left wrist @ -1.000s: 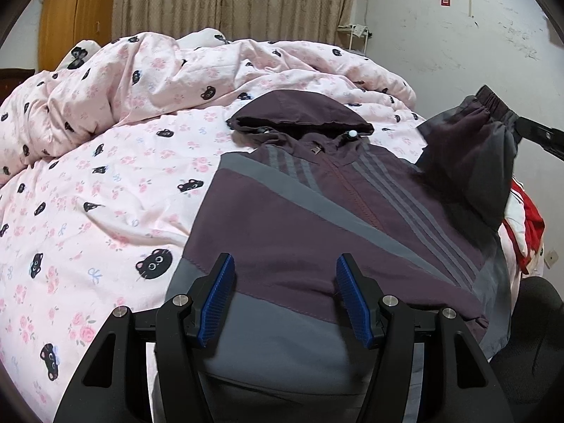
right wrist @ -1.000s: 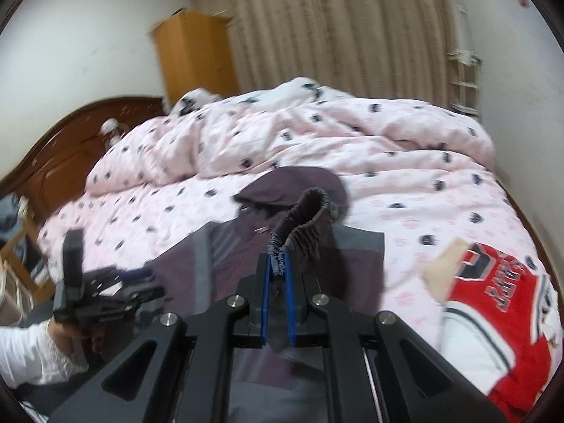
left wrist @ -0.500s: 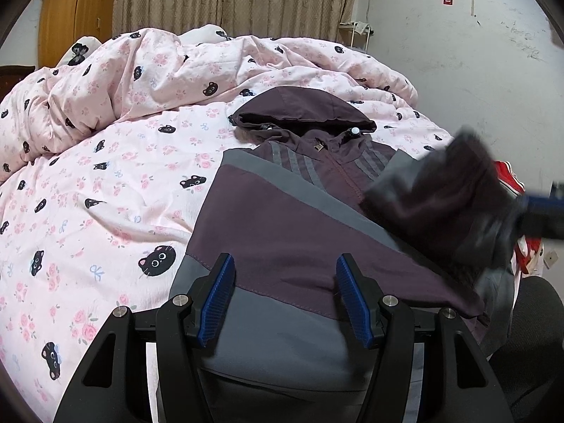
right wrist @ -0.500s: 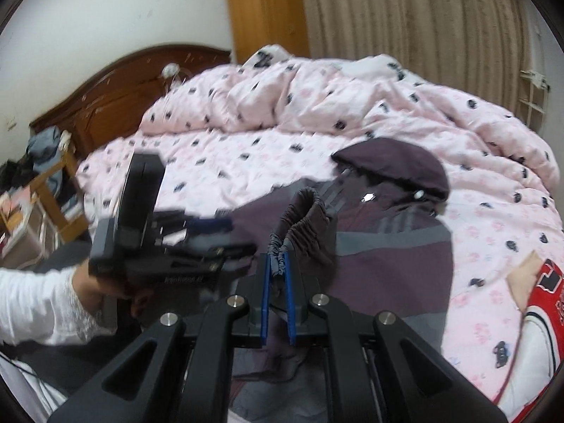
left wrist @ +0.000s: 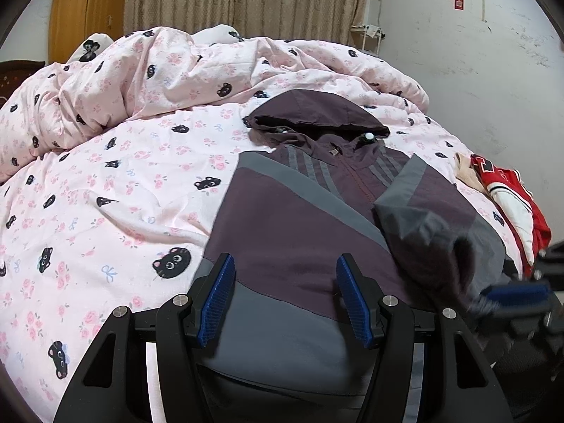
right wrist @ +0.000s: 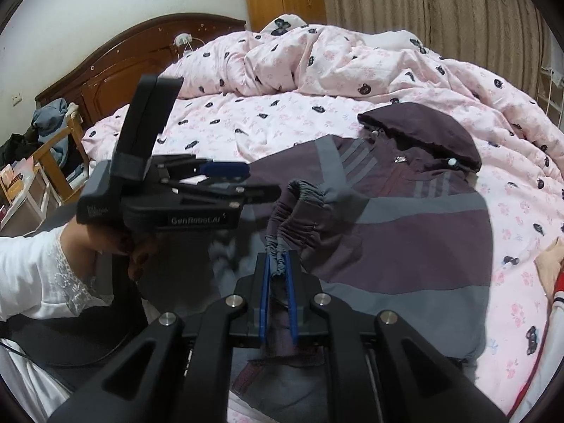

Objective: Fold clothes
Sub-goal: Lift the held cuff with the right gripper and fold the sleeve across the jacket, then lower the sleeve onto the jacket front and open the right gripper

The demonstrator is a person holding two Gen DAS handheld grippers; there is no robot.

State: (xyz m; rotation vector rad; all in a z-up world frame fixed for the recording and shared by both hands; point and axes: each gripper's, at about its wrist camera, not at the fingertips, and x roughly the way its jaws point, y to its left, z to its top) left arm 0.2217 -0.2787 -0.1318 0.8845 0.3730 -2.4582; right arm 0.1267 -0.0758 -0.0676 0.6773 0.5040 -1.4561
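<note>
A purple and grey hooded jacket (left wrist: 292,232) lies face up on the pink cat-print bed cover (left wrist: 105,190), hood (left wrist: 317,109) pointing away from me. My left gripper (left wrist: 286,271) hovers open over the jacket's lower hem with nothing between its blue pads. My right gripper (right wrist: 278,264) is shut on the elastic cuff (right wrist: 299,204) of the jacket's sleeve (left wrist: 423,225), which is drawn across the chest. In the right wrist view the left gripper (right wrist: 253,179) sits just left of the cuff, held by a hand in a white sleeve (right wrist: 38,275).
A red and white garment (left wrist: 511,204) lies at the bed's right edge. A crumpled duvet (left wrist: 176,70) fills the far side. A wooden headboard (right wrist: 123,56), a cluttered chair (right wrist: 53,148), a wardrobe (left wrist: 84,10) and curtains stand beyond.
My right gripper has carried the sleeve from out at the right side in over the jacket's front and down toward the hem. The left gripper stayed open over the hem.
</note>
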